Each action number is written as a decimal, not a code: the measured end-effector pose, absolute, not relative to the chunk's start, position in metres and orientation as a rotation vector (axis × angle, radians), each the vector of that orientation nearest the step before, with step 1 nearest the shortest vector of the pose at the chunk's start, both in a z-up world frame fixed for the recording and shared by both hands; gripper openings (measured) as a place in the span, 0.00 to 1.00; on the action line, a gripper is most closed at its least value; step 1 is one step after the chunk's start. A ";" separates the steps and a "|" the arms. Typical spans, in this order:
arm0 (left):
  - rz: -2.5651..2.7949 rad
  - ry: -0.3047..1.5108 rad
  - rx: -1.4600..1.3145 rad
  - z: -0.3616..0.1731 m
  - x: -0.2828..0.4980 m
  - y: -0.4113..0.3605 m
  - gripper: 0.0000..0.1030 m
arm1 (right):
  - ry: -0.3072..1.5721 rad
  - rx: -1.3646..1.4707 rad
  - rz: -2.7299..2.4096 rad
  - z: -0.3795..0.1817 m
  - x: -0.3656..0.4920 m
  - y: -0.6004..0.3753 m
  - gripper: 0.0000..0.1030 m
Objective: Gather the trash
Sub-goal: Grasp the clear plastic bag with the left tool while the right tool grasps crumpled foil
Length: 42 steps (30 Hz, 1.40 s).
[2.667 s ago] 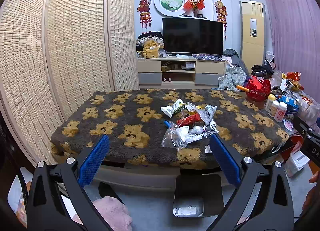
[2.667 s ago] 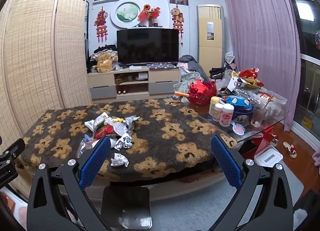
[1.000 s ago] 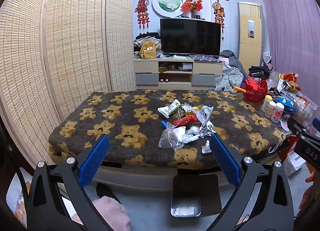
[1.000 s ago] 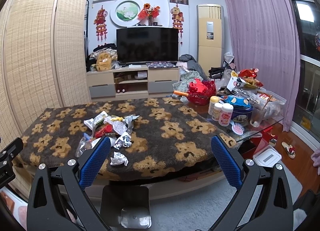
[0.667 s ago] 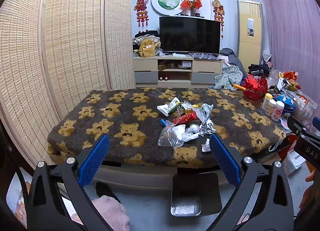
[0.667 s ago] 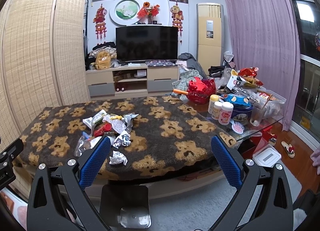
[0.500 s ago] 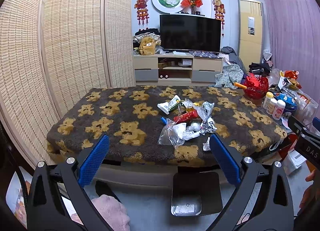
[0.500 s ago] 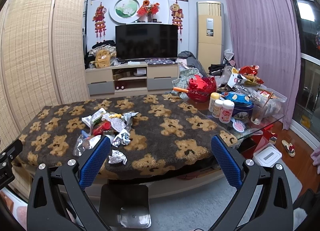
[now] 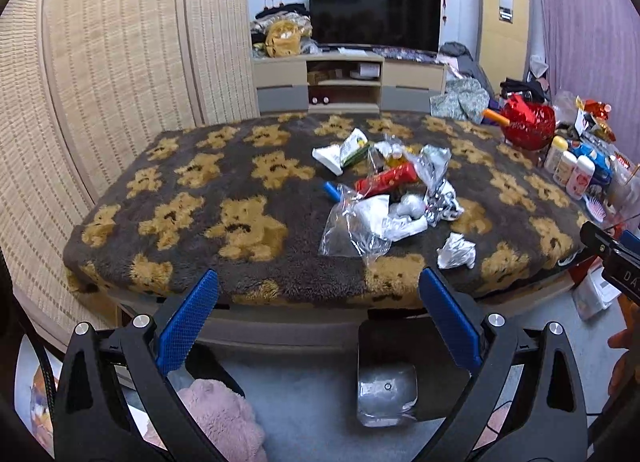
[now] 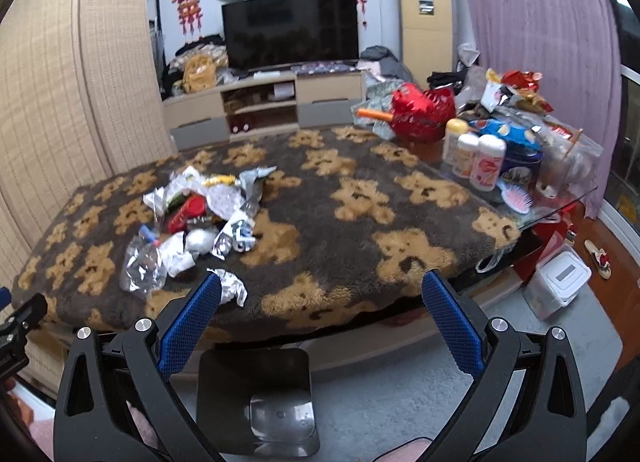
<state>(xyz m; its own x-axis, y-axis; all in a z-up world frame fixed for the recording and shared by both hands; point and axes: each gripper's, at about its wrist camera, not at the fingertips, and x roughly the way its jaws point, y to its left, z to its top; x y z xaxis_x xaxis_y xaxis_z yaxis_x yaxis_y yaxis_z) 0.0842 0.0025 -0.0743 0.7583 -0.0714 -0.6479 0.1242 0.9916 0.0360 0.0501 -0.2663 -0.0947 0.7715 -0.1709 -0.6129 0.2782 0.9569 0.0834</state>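
Nothing looked collected yet. The trash pile (image 9: 384, 197) lay on the bear-print blanket (image 9: 240, 197), a crumpled foil scrap (image 9: 457, 250) nearest the edge. The black bin (image 9: 394, 374) stood below, seemingly empty. Left gripper (image 9: 318, 320) and right gripper (image 10: 320, 322) hung with jaws apart, holding nothing.

Fluffy plush bear-print blanket (image 9: 240, 189); crinkled clear plastic bag (image 9: 352, 234); crumpled foil wrapper (image 9: 456, 252); glossy black bin (image 10: 256, 398).

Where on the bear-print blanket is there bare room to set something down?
Free: the blanket's wide stretch between the bamboo screen and the trash pile, and between the pile and the bottles. Crowded: the pile itself.
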 end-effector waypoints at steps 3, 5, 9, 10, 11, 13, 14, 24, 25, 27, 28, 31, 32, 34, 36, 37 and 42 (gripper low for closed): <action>-0.117 0.736 0.098 -0.087 0.100 0.001 0.92 | 0.699 0.192 -0.203 -0.116 0.072 -0.262 0.97; -0.122 0.754 0.105 -0.095 0.111 0.003 0.92 | 0.722 0.189 -0.181 -0.128 0.084 -0.258 0.97; -0.104 0.791 0.111 -0.109 0.136 0.008 0.92 | 0.754 0.178 -0.134 -0.149 0.107 -0.248 0.97; -0.100 0.797 0.116 -0.112 0.142 0.009 0.92 | 0.757 0.157 -0.120 -0.153 0.112 -0.244 0.97; -0.100 0.802 0.122 -0.115 0.147 0.009 0.91 | 0.755 0.147 -0.108 -0.155 0.116 -0.241 0.97; -0.113 0.810 0.134 -0.120 0.158 0.007 0.87 | 0.749 0.161 -0.059 -0.162 0.124 -0.235 0.83; -0.123 0.819 0.140 -0.124 0.165 0.007 0.85 | 0.754 0.175 -0.035 -0.164 0.129 -0.234 0.78; -0.236 0.880 0.136 -0.145 0.216 -0.019 0.66 | 0.795 0.114 0.024 -0.191 0.167 -0.210 0.64; -0.238 0.894 0.137 -0.149 0.222 -0.021 0.63 | 0.799 0.115 0.027 -0.194 0.170 -0.210 0.61; -0.239 0.914 0.136 -0.157 0.230 -0.023 0.57 | 0.804 0.115 0.030 -0.198 0.175 -0.211 0.56; -0.242 0.926 0.133 -0.161 0.234 -0.023 0.52 | 0.807 0.114 0.030 -0.200 0.177 -0.211 0.52; -0.273 0.946 0.106 -0.171 0.240 -0.023 0.46 | 0.820 0.115 0.049 -0.205 0.178 -0.211 0.40; -0.280 0.947 0.101 -0.174 0.240 -0.023 0.46 | 0.821 0.115 0.056 -0.206 0.178 -0.209 0.37; -0.301 0.953 0.095 -0.177 0.239 -0.025 0.42 | 0.818 0.118 0.066 -0.206 0.178 -0.206 0.30; -0.298 0.944 0.109 -0.179 0.236 -0.027 0.42 | 0.818 0.114 0.063 -0.205 0.176 -0.205 0.27; -0.299 0.944 0.106 -0.179 0.234 -0.027 0.40 | 0.818 0.117 0.064 -0.205 0.175 -0.205 0.25; -0.311 0.945 0.106 -0.178 0.223 -0.031 0.21 | 0.812 0.127 0.064 -0.202 0.168 -0.210 0.19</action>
